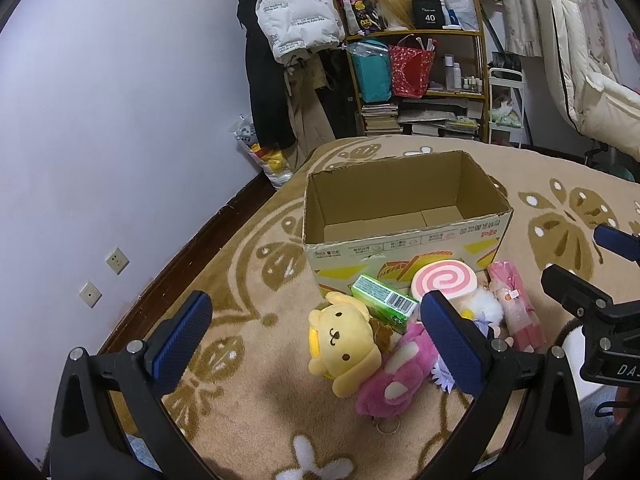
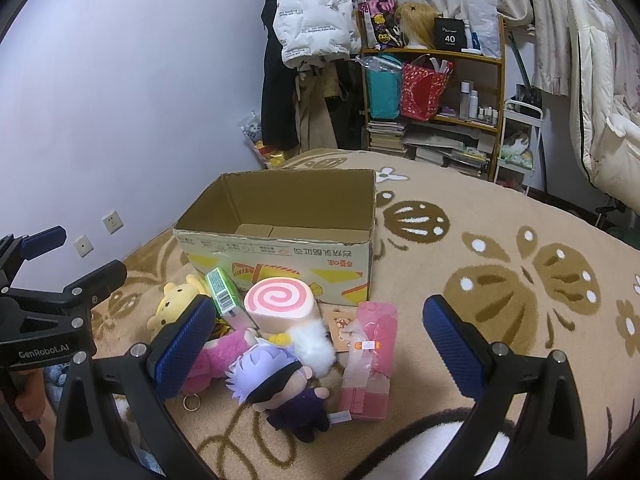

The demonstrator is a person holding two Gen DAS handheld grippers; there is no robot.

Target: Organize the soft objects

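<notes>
An open, empty cardboard box (image 1: pixel 400 252) (image 2: pixel 280 256) stands on a beige patterned rug (image 1: pixel 248 360). In front of it lies a pile: a yellow dog plush (image 1: pixel 344 340) (image 2: pixel 172 304), a pink plush (image 1: pixel 396 376) (image 2: pixel 216 356), a green carton (image 1: pixel 384 298) (image 2: pixel 226 296), a pink swirl roll (image 1: pixel 444 280) (image 2: pixel 280 300), a white fluffy toy (image 1: pixel 486 308) (image 2: pixel 316 344), a lilac-haired doll (image 2: pixel 272 376) and a pink packet (image 1: pixel 516 308) (image 2: pixel 372 360). My left gripper (image 1: pixel 316 304) (image 2: pixel 72 258) hovers open over the yellow plush. Above the doll, my right gripper (image 2: pixel 318 312) (image 1: pixel 592 264) is open too, holding nothing.
A wooden shelf (image 1: pixel 420 80) (image 2: pixel 436 100) with bags, bottles and books stands behind the rug, beside hanging coats (image 1: pixel 296 12). A lilac wall with sockets (image 1: pixel 116 260) runs along the left. A white padded chair (image 1: pixel 592 80) is at the far right.
</notes>
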